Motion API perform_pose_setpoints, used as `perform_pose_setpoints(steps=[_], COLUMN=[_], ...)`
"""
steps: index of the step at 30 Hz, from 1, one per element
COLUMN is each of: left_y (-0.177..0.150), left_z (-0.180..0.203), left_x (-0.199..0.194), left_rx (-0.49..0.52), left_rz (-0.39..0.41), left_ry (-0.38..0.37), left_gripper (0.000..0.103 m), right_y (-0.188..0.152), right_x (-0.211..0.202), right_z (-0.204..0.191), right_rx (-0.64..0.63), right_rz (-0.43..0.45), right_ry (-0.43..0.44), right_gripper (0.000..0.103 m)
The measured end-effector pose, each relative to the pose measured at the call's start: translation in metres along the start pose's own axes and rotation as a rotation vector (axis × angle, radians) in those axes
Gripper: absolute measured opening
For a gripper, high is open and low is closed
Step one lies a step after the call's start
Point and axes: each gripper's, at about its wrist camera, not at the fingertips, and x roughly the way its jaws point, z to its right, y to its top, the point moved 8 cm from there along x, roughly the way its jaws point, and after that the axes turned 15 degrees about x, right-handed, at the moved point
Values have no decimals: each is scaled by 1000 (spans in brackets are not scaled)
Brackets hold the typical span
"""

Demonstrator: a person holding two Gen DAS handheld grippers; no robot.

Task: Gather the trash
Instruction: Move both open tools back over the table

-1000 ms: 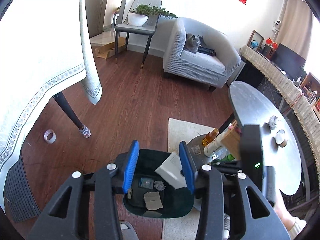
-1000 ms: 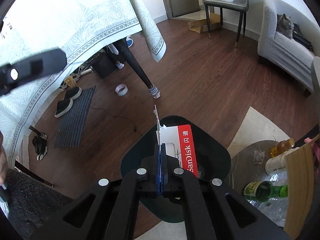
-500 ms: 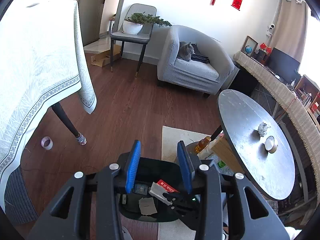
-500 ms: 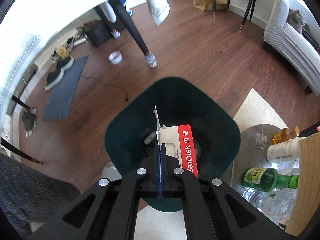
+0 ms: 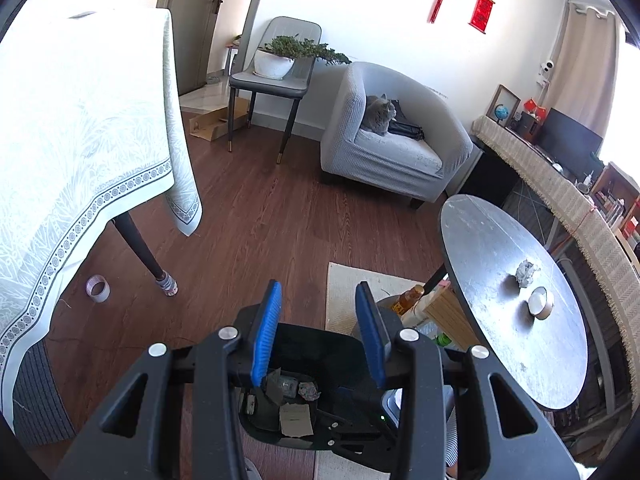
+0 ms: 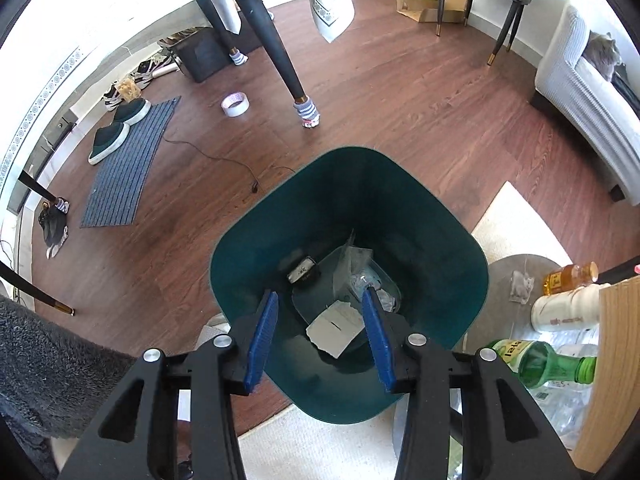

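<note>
Now we are at the release: the white card packet (image 6: 334,330) lies loose at the bottom of the dark green plastic bin (image 6: 420,216), beside one small black item (image 6: 303,270) and clear plastic wrap (image 6: 362,276). Our right gripper (image 6: 322,332) hangs above the bin, its jaws just opened and clamped on nothing. We should lift straight up, clear of the rim. Our left gripper (image 5: 318,334) stands apart too, empty. Beyond the bin, on the round grey table (image 5: 480,240), we count one crumpled foil ball (image 5: 526,273) and one candle (image 5: 540,301).
</note>
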Motion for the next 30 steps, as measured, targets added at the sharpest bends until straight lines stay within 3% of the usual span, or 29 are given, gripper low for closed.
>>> perform_pose_setpoints(steps=[5, 8, 14, 21, 24, 27, 30], left_y=[4, 7, 11, 22, 29, 32, 34], left_z=[-6, -6, -5, 3, 10, 15, 21], left_x=[-8, -14, -19, -27, -31, -28, -29], left_rx=[11, 38, 58, 86, 101, 101, 71], left_rz=[34, 46, 67, 125, 158, 148, 163], left_ry=[77, 122, 135, 134, 129, 130, 111], left_gripper=[54, 60, 67, 75, 78, 77, 77], right_y=[6, 16, 38, 53, 58, 60, 60], right_x=[-16, -37, -92, -137, -159, -184, -206], right_z=[-7, -11, -16, -10, 0, 16, 33], right_rx=[-29, -22, -28, -14, 4, 41, 83], right_rz=[34, 86, 231, 329, 389, 451, 504], right_ry=[-17, 4, 38, 47, 36, 45, 67], right_gripper=[45, 51, 57, 64, 70, 87, 92])
